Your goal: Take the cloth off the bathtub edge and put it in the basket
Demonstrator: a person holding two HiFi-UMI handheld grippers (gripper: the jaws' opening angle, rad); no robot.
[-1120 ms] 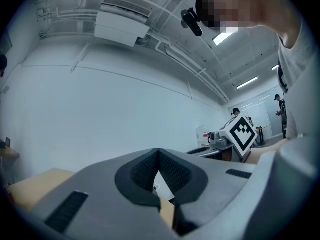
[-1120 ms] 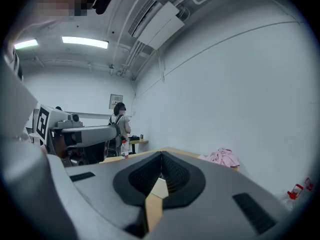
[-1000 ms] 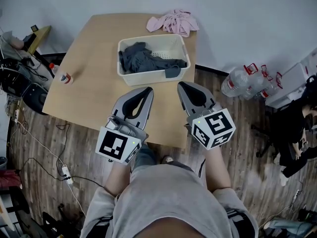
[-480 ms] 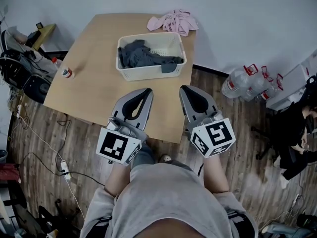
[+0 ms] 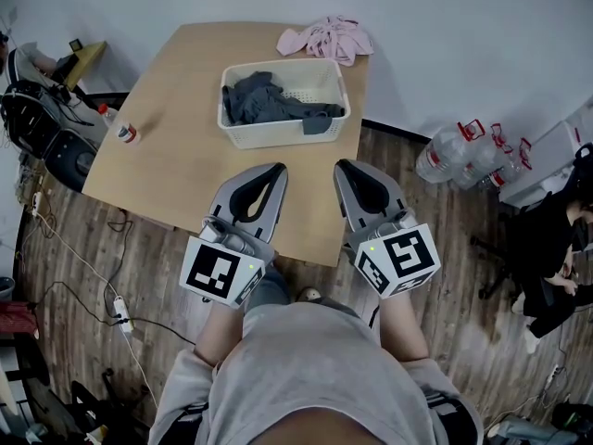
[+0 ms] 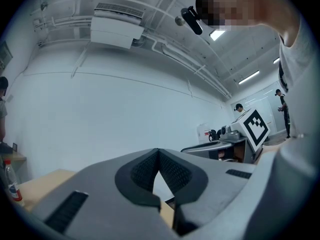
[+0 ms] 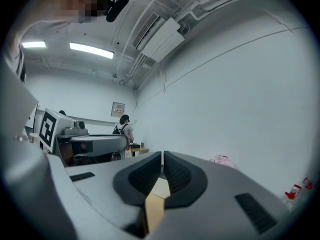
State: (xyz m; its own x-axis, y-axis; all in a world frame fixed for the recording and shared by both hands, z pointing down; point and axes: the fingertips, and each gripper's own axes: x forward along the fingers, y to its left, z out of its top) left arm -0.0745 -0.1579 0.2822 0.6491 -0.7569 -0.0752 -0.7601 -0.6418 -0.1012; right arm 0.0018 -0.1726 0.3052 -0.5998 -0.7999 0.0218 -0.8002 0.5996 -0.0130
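Observation:
A white slatted basket (image 5: 283,135) stands on the wooden table (image 5: 176,156), and a dark grey cloth (image 5: 264,100) lies inside it with one corner draped over the front rim. A pink cloth (image 5: 326,37) lies bunched at the table's far edge, behind the basket; it also shows as a small pink cloth (image 7: 220,159) in the right gripper view. My left gripper (image 5: 278,167) (image 6: 158,151) and right gripper (image 5: 341,165) (image 7: 162,155) hover side by side over the table's near edge, short of the basket. Both are shut with nothing between the jaws.
A small bottle (image 5: 123,133) stands near the table's left edge. Large water bottles (image 5: 454,156) sit on the wooden floor at the right, with clutter and a seated person (image 5: 556,239) beyond. Cables and bags lie on the floor at the left.
Both grippers stay shut in nearly the same place near the table's front edge. The head view has only shifted slightly.

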